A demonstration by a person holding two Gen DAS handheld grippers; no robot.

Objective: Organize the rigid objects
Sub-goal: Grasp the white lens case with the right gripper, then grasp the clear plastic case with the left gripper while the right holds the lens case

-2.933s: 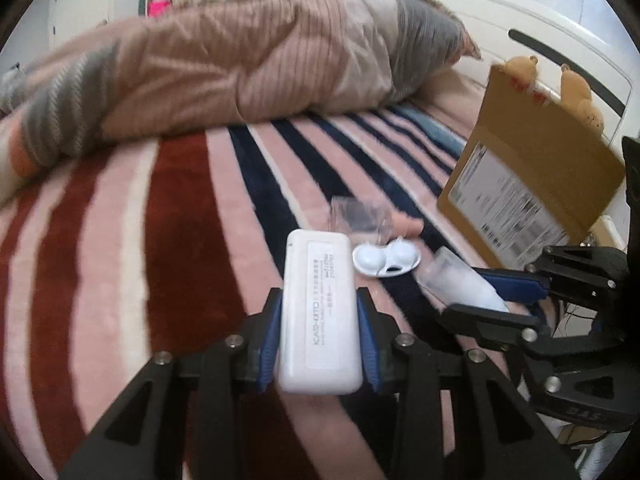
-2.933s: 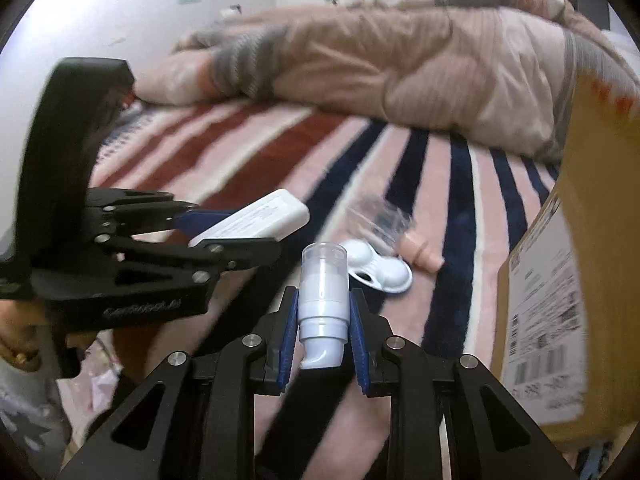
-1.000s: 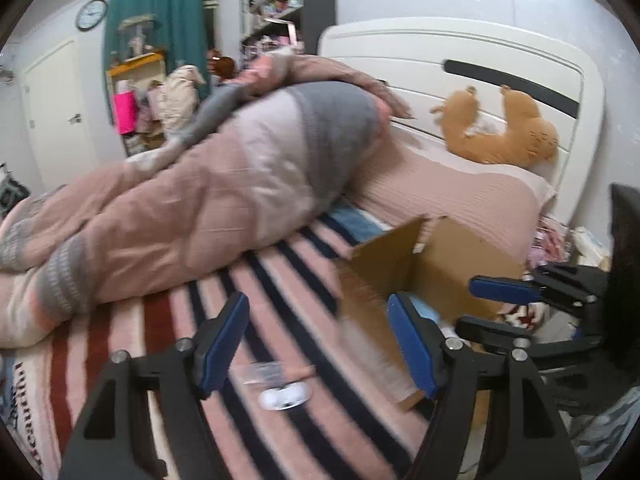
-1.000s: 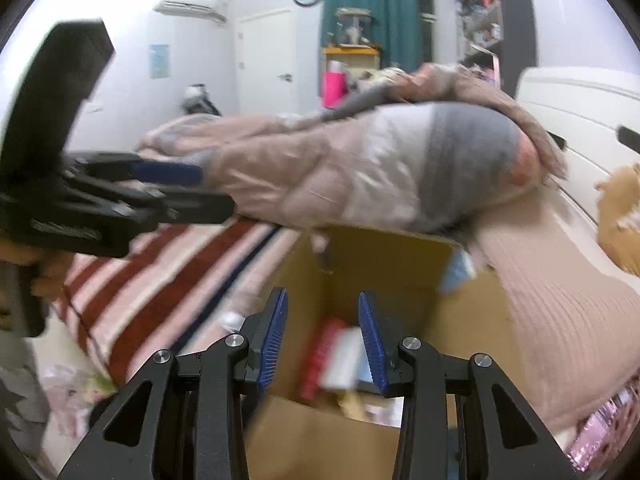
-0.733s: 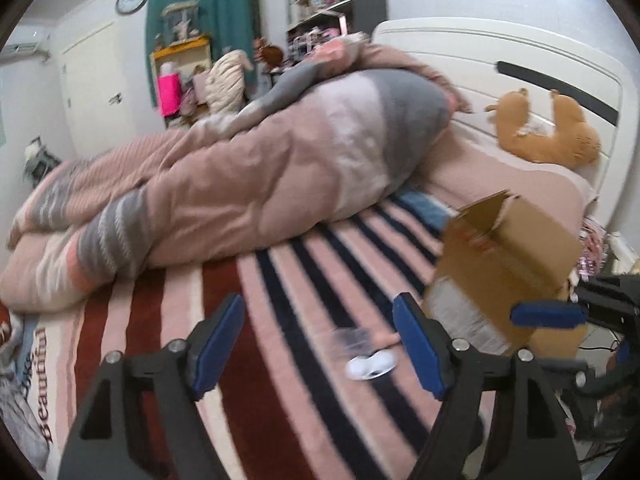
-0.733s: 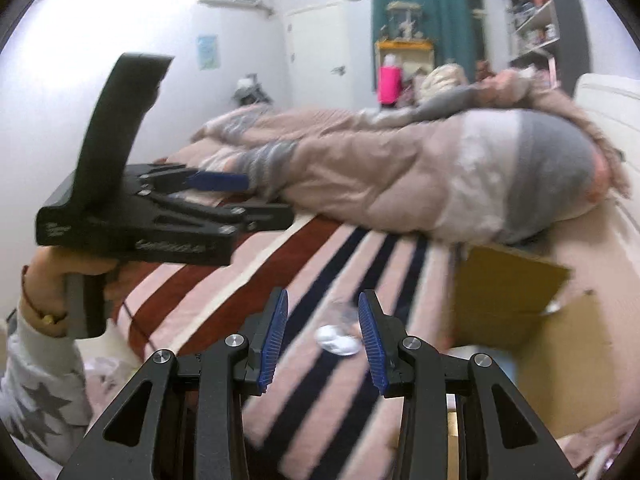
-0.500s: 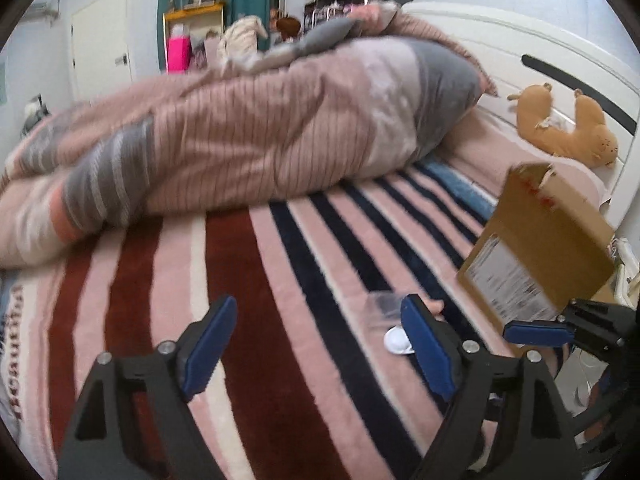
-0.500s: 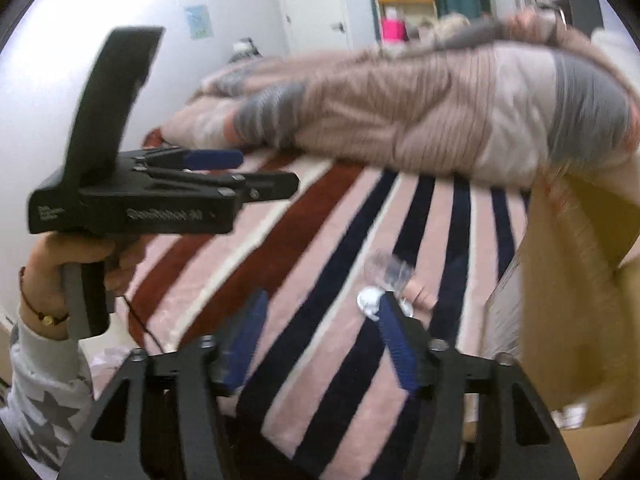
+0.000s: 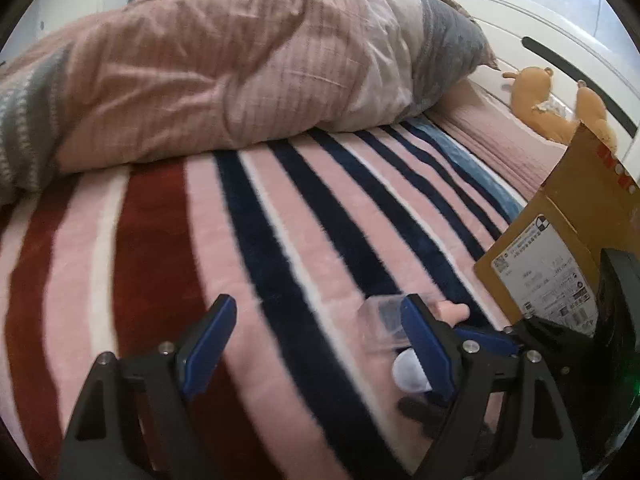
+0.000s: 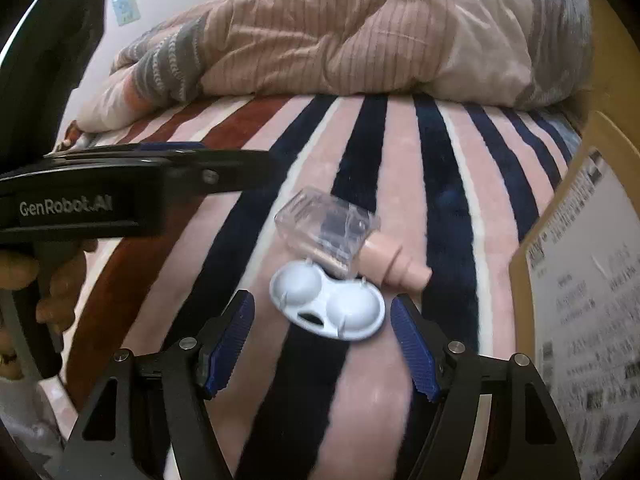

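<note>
Right hand-held gripper [image 10: 322,344], released: lens case [image 10: 328,306] at 12 o'clock, just ahead, long axis crosswise. Left hand-held gripper [image 9: 320,344], released, is farther.

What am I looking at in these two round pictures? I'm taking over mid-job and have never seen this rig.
No robot arm here: a person holds a two-finger gripper in each hand, each with a fisheye camera looking forward along its fingers, which explains the round, bent pictures.

In the right wrist view, the right gripper is open and holds nothing. Just beyond its blue fingers lies a white contact lens case on the striped blanket. Touching it behind is a clear bottle with a beige pump, lying on its side. The black tool at left is the left gripper, seen side-on.

The left wrist view shows the left gripper's own fingers open and empty over the blanket, the same two items partly hidden behind its right finger.

A cardboard box stands at the right, a rumpled duvet behind.
</note>
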